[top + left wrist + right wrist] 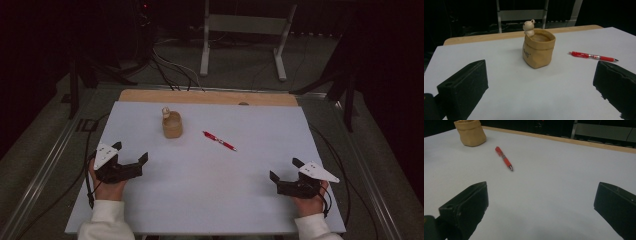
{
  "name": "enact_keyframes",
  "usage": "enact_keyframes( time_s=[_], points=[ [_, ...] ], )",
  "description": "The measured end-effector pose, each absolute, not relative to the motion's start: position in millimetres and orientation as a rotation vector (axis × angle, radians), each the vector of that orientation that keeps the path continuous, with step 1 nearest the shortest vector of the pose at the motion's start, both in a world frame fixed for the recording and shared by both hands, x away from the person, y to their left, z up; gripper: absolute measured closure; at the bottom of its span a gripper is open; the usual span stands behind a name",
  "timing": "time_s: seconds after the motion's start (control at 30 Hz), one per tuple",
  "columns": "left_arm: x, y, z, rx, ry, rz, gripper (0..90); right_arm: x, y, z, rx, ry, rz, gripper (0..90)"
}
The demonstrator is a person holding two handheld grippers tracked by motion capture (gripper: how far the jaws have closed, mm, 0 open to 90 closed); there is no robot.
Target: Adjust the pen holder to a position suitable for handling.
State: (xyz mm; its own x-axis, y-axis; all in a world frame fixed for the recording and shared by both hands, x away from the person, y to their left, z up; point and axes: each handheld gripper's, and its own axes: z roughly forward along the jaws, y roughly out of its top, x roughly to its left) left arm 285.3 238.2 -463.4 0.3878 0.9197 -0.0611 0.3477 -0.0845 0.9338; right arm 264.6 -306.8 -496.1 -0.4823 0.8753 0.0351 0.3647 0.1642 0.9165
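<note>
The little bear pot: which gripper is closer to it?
Left. The left gripper sits just in front of the pot, to its left; the right gripper is far across the table, past the red pen.

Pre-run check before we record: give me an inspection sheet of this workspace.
Surface: white board on a wooden tabletop, flat, no spills seen.
Job's things: tan pouch-shaped pen holder with a small bear figure on its rim, upright, looks empty; red pen lying flat beside it, apart.
Clutter: nothing seen.
Grippers: left gripper and right gripper near the board's front corners, jaws apart, holding nothing.
Cables: a cable trails from each gripper; more on the floor behind.
Surroundings: dark room, white metal frame beyond the table.
</note>
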Motion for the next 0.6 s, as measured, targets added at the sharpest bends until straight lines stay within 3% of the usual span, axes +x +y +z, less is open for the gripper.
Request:
enact_keyframes(
  time_s=[0.6],
  points=[
    [324.5,219.0,-454.5,1.712,1.133,0.715,0.2,264.8,-307.7,-496.0,1.185,1.925,1.300,0.0]
  ],
)
